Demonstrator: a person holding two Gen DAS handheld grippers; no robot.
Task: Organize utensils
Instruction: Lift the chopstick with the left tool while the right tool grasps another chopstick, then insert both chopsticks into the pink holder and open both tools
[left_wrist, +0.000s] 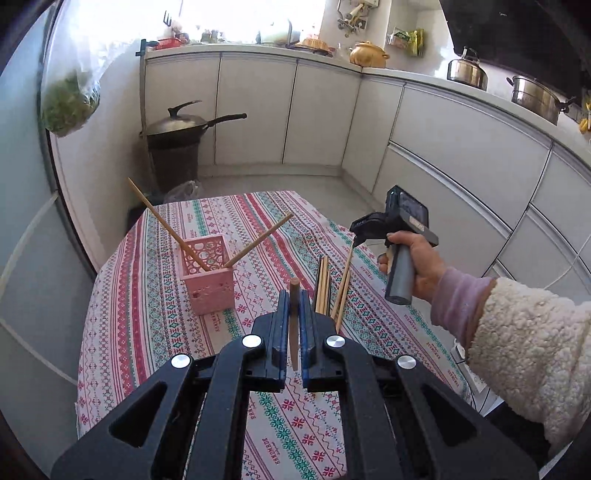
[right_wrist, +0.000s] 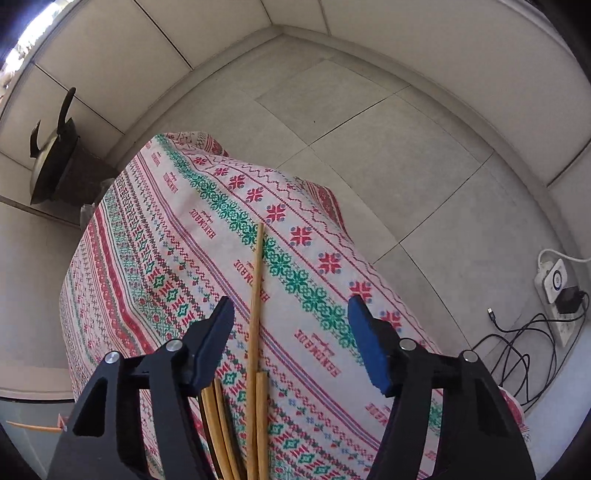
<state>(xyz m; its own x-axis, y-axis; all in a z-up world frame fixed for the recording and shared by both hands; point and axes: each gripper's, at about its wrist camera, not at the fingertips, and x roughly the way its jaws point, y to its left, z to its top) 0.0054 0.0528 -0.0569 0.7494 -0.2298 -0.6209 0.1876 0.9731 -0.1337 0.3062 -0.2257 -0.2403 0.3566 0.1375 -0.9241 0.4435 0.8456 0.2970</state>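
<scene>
Two tan wooden chopsticks lean crossed in one pink perforated plastic holder on the patterned tablecloth. The left gripper pinches one brown chopstick; the right gripper hangs spread above the loose chopstick pile.

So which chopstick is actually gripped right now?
The single chopstick clamped in the left gripper. Two others lean in the pink holder; the rest lie loose on the tablecloth beneath the open right gripper.

Chopstick bundle bottom-cropped, partly occluded
</scene>
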